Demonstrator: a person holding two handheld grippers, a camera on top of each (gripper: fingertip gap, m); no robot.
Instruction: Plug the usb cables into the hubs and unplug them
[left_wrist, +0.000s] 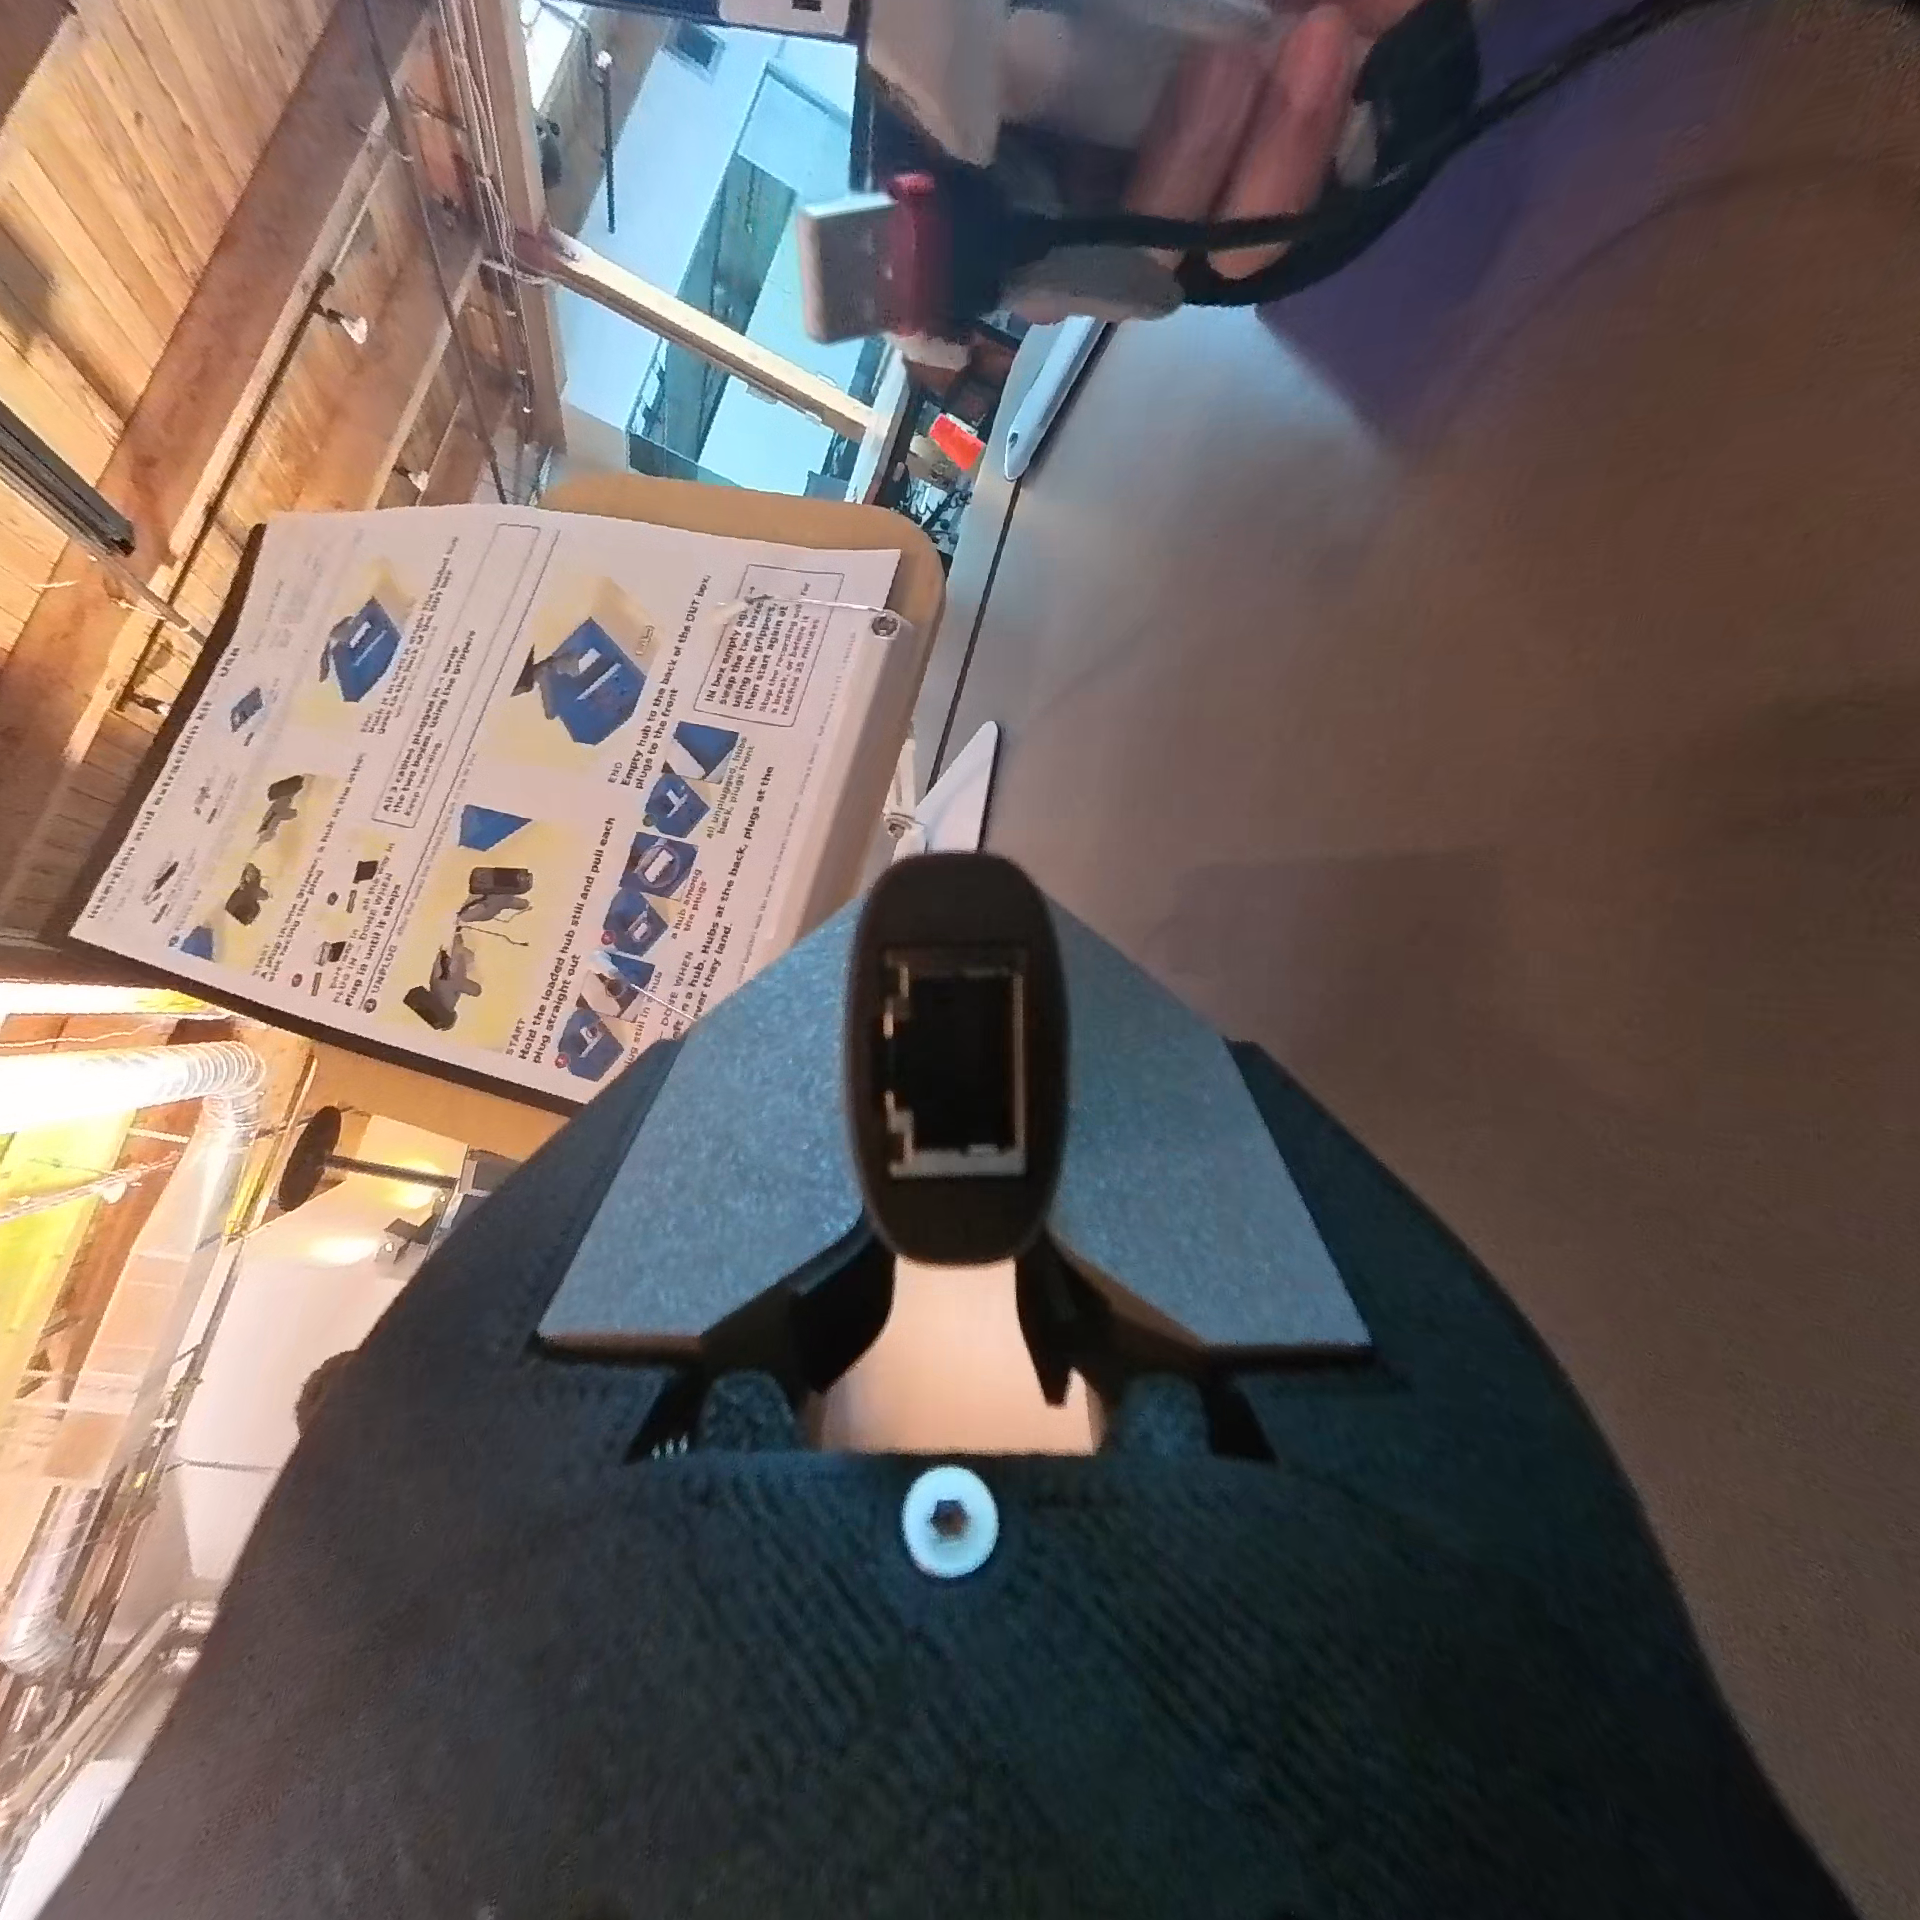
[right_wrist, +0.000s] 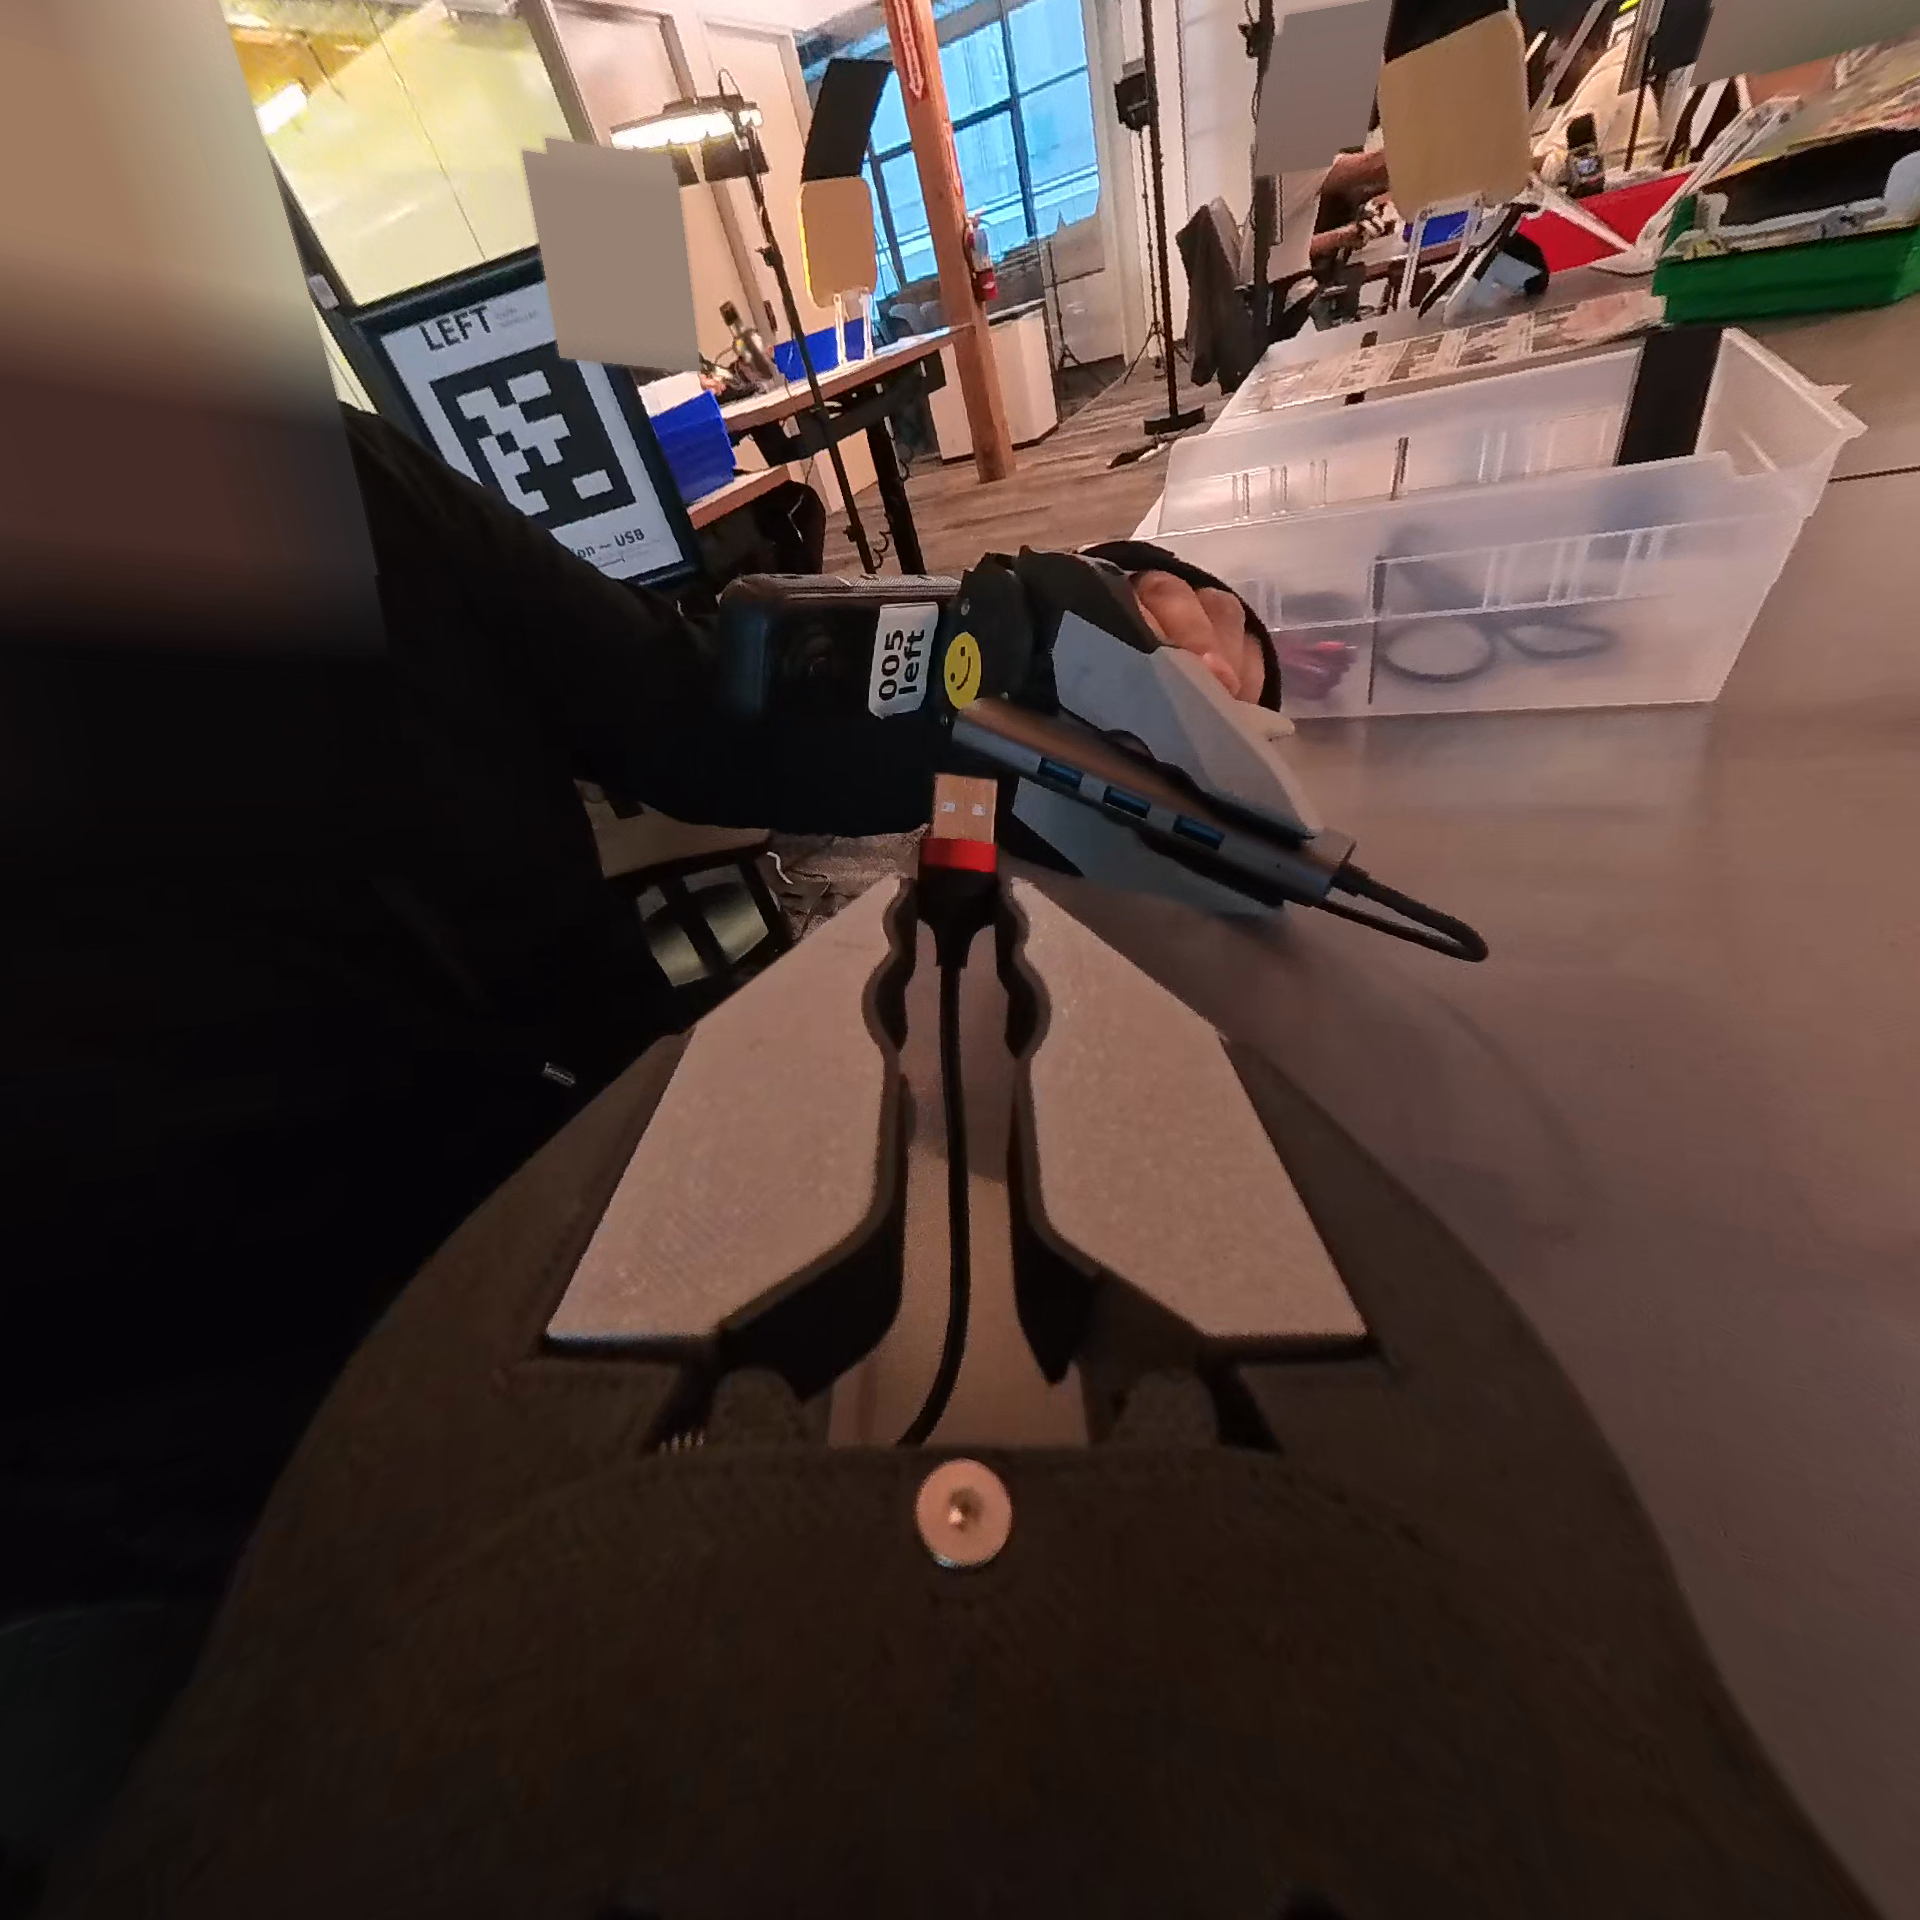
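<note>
We hold the hub (right_wrist: 1153, 805) clamped between the fingers of our left gripper (right_wrist: 1195, 800), raised above the table (right_wrist: 1558, 1039); in the left wrist view its end face (left_wrist: 956, 1070), with a square socket, sits pinched between the two grey pads (left_wrist: 727, 1143) and points straight at the camera. Seen from the right wrist view, the hub's side with three blue ports faces us, and its short black lead (right_wrist: 1423, 930) loops out from the far end of the hub. Our right gripper (right_wrist: 961, 904) is closed on the plug (right_wrist: 964, 826), gripping its black body just behind the red collar, metal tip forward, cable (right_wrist: 951, 1195) trailing back between the fingers. The plug is near the hub's near end, apart from it, not in any port. Beyond the hub on the table stands a clear bin (right_wrist: 1507, 540) holding coiled cables.
</note>
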